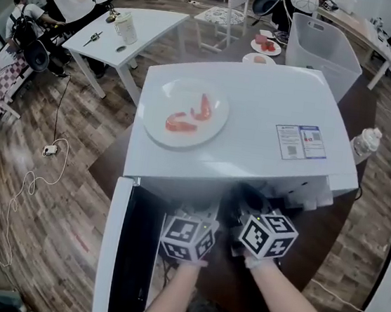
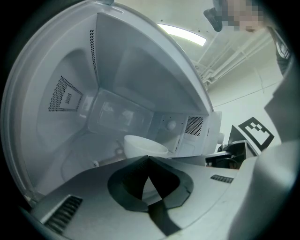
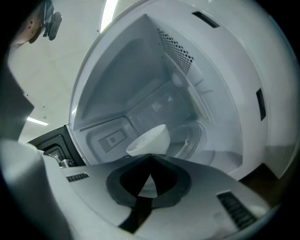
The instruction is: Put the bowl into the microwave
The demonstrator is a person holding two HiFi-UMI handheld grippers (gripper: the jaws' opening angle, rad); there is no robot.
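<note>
The white microwave point(image 1: 256, 124) stands with its door point(image 1: 111, 247) swung open to the left. Both grippers are at its opening, side by side. The left gripper point(image 1: 194, 222) and the right gripper point(image 1: 259, 216) show mostly as marker cubes in the head view. The white bowl point(image 2: 143, 145) stands upright inside the cavity, just beyond the left gripper point(image 2: 148, 158), whose jaws are shut. In the right gripper view the bowl point(image 3: 151, 138) sits right past the shut right gripper point(image 3: 150, 158). The jaws hide its lower part, so I cannot tell if either tip touches it.
A white plate point(image 1: 158, 122) with red shrimp-like pieces lies on the microwave's top, with a label point(image 1: 296, 141) to its right. A clear plastic bin point(image 1: 322, 47) stands behind and a water bottle point(image 1: 364, 144) to the right. White tables and seated people are at the far left.
</note>
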